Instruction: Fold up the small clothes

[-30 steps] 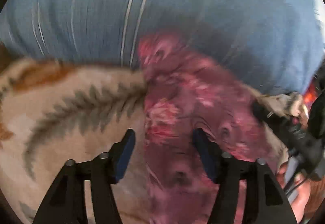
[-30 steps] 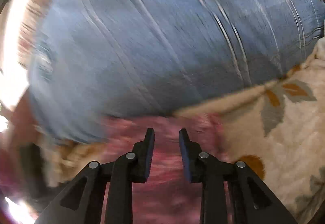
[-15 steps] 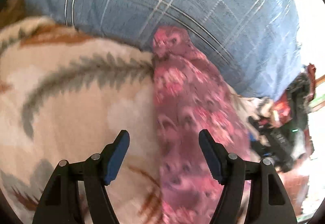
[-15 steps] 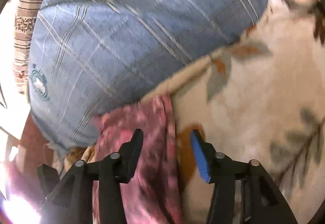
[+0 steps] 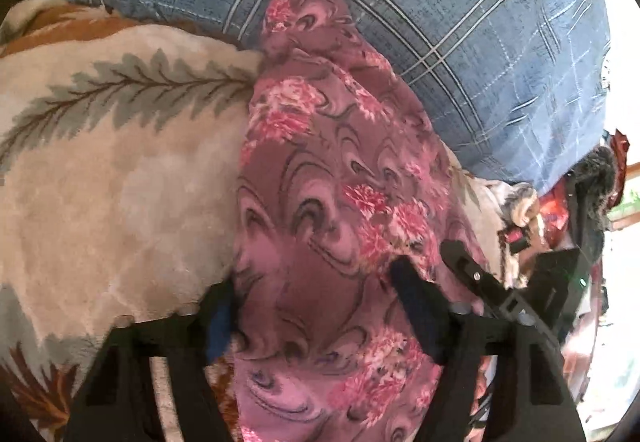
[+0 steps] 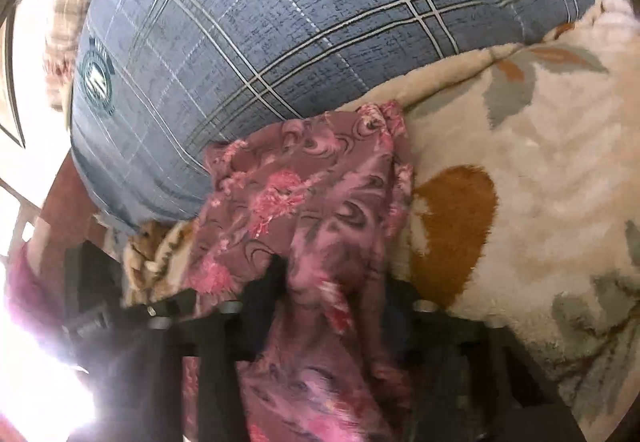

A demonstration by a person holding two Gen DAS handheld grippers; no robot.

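A pink floral garment [image 5: 336,177] lies on a cream leaf-print blanket [image 5: 120,185], its far end against a blue plaid pillow [image 5: 460,21]. My left gripper [image 5: 316,306] is pressed down over the garment's near part. Its jaws are closing, and the cloth still spans flat between the fingers. My right gripper [image 6: 336,282] is also closing, with a gathered ridge of the same garment [image 6: 304,177] squeezed between its fingers. Its black frame [image 5: 516,290] shows at the right of the left wrist view, at the garment's right edge.
The pillow [image 6: 280,21] blocks the far side. The blanket [image 6: 540,161] spreads to the left in the left wrist view and to the right in the right wrist view. Dark clutter and red items [image 5: 592,193] sit past the bed's right edge, under bright window glare.
My left gripper came down onto the garment and its jaws narrowed. My right gripper shifted onto the garment, opened wider, then closed with the cloth bunched between its fingers.
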